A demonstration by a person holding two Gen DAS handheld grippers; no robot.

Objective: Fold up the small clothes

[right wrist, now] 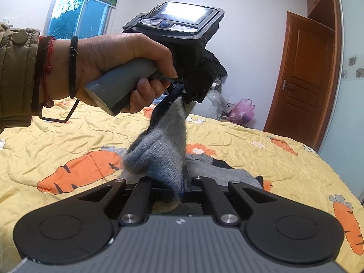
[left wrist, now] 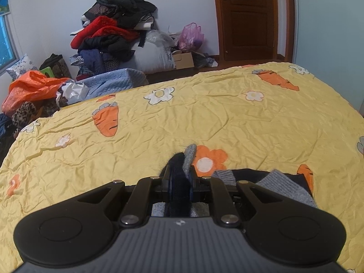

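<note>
Both grippers' jaws pinch the grey sock (right wrist: 159,150), hiding their tips.

I count two claws, my left claw (right wrist: 188,95) and my right claw (right wrist: 179,188), both clamped on one grey-and-navy sock (right wrist: 159,150). A second sock (right wrist: 229,175) lies on one bed (left wrist: 227,118). One door (left wrist: 246,18), one window (right wrist: 72,16), one pink bag (left wrist: 191,36).

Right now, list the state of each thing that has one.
Left gripper: shut on sock, raised above the bed.
Right gripper: shut on sock's other end.
Sock: grey, lifted, stretched between both grippers.
Other clothes: lying on the bed.
Door: closed.
Bedspread: spread out, wrinkled.
</note>
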